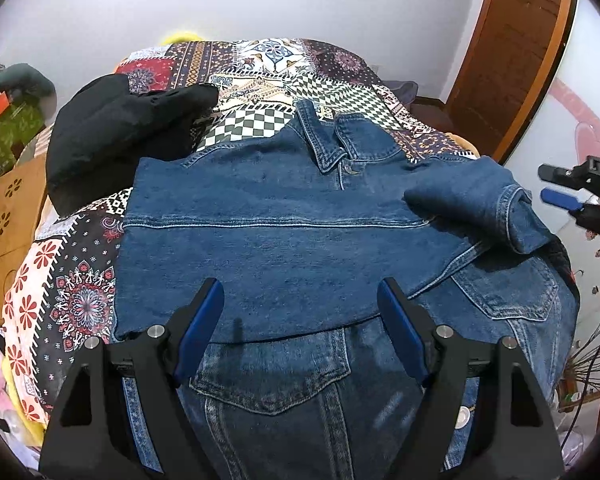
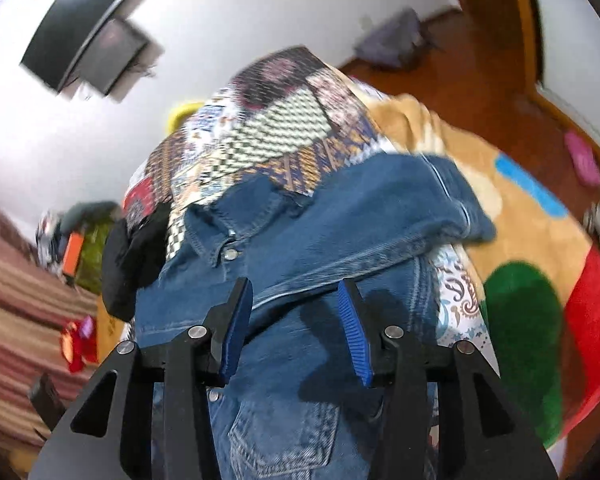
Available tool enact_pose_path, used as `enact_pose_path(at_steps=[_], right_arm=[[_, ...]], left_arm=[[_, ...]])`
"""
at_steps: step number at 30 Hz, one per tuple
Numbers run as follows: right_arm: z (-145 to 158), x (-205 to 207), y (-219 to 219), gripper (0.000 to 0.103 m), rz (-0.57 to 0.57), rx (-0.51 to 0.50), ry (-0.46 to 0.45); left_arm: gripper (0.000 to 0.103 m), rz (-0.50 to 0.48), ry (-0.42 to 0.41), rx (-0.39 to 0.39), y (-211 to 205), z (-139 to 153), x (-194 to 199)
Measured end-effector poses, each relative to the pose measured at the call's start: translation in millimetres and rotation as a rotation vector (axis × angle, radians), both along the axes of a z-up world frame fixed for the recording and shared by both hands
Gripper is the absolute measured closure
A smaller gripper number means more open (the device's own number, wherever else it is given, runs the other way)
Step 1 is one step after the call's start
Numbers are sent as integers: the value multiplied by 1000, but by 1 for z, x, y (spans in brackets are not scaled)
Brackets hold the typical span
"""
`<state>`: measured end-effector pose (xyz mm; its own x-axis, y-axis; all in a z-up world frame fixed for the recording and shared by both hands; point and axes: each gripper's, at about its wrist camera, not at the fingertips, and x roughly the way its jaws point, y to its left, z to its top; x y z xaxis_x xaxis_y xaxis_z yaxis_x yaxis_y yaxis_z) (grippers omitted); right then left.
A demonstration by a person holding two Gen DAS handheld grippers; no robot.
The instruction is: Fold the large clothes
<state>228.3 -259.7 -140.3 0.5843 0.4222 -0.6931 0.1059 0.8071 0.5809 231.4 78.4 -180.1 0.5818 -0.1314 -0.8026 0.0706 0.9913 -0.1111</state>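
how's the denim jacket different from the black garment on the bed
The denim jacket is blue with pale stitched seams, a collar and a metal button; the black garment is plain black with no visible detail. The jacket lies spread flat, partly folded, across the bed's middle; the black garment sits bunched in a heap at the jacket's left edge. The jacket covers much more of the quilt. Both rest on that patterned quilt.

No readable text, label, brand or number shows on anything.

A black garment (image 1: 128, 132) lies on the patchwork bedcover (image 1: 260, 80) at ten o'clock; a wooden door (image 1: 512, 52) stands at two o'clock.
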Motion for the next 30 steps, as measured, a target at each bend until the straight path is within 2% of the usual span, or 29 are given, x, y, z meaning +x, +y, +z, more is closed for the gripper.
enact_pose_path(at_steps=[6, 15, 18, 20, 24, 27, 30], right_arm=[[-27, 12, -18, 62, -69, 89, 72], [-30, 32, -19, 63, -116, 69, 53], [-16, 31, -8, 84, -93, -14, -7], [-2, 28, 1, 90, -75, -56, -49], [32, 24, 25, 94, -12, -101, -151], [59, 22, 59, 95, 68, -128, -220], [73, 19, 100, 95, 163, -163, -270]], left_arm=[[25, 8, 26, -8, 4, -9, 7], [25, 20, 46, -37, 13, -18, 15], [25, 18, 35, -48, 17, -16, 15], [25, 20, 21, -53, 19, -13, 13], [25, 25, -15, -68, 26, -4, 7], [25, 28, -45, -72, 31, 4, 0], [25, 36, -85, -64, 38, 17, -10]])
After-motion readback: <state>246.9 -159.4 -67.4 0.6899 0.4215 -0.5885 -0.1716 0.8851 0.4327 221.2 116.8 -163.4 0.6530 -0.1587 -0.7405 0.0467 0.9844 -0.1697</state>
